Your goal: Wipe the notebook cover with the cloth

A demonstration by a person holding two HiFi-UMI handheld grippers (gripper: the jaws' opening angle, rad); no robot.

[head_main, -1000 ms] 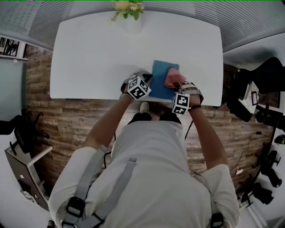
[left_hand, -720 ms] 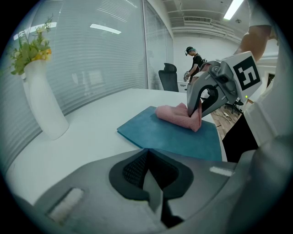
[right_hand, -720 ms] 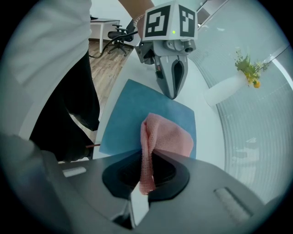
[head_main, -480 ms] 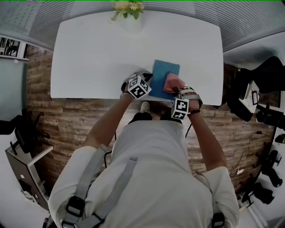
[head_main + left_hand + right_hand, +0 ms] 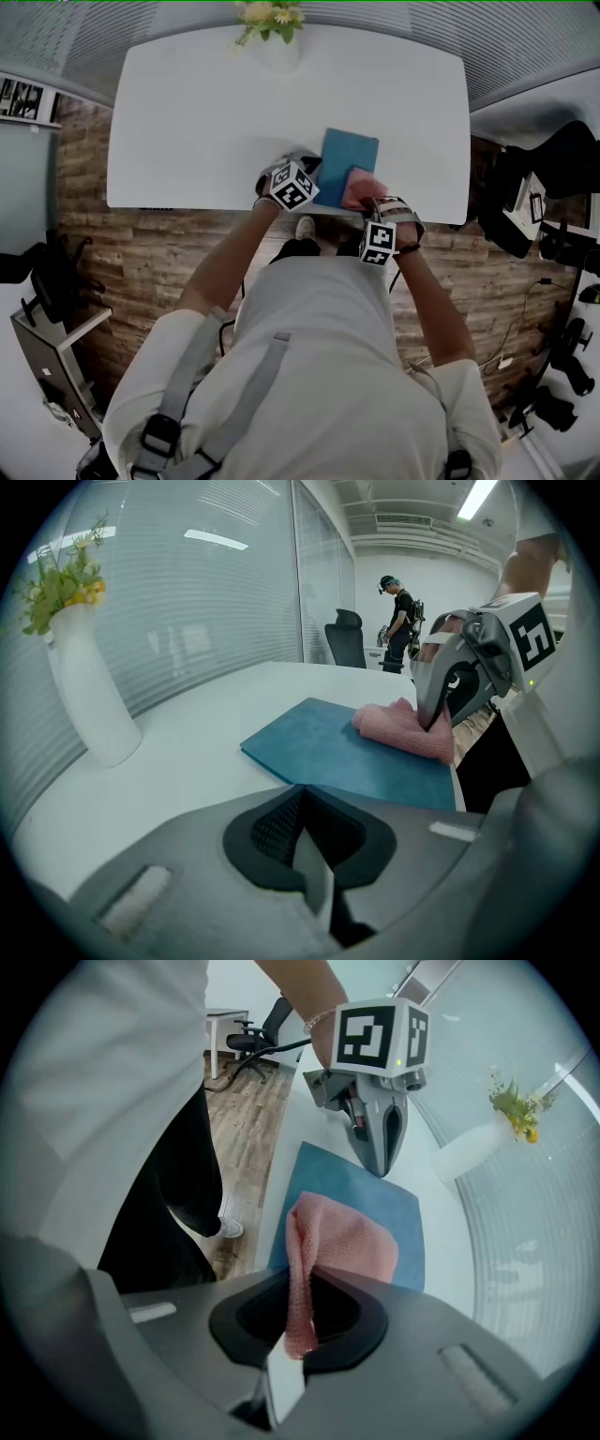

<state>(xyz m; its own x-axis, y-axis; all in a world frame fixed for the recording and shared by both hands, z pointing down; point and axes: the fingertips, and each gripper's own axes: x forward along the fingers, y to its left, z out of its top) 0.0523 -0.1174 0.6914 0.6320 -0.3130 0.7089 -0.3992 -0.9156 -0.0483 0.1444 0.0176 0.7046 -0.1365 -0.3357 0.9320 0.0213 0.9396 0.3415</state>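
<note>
Right hand-held gripper (image 5: 292, 1321), pinching the pink woven cloth (image 5: 342, 1241), has dragged it back over the flat blue notebook (image 5: 380, 1192) ahead; stroke nearly finished.

Even indoor light, ceiling strip glare, fisheye-bent edges, dark vignette corners, sharp focus
</note>
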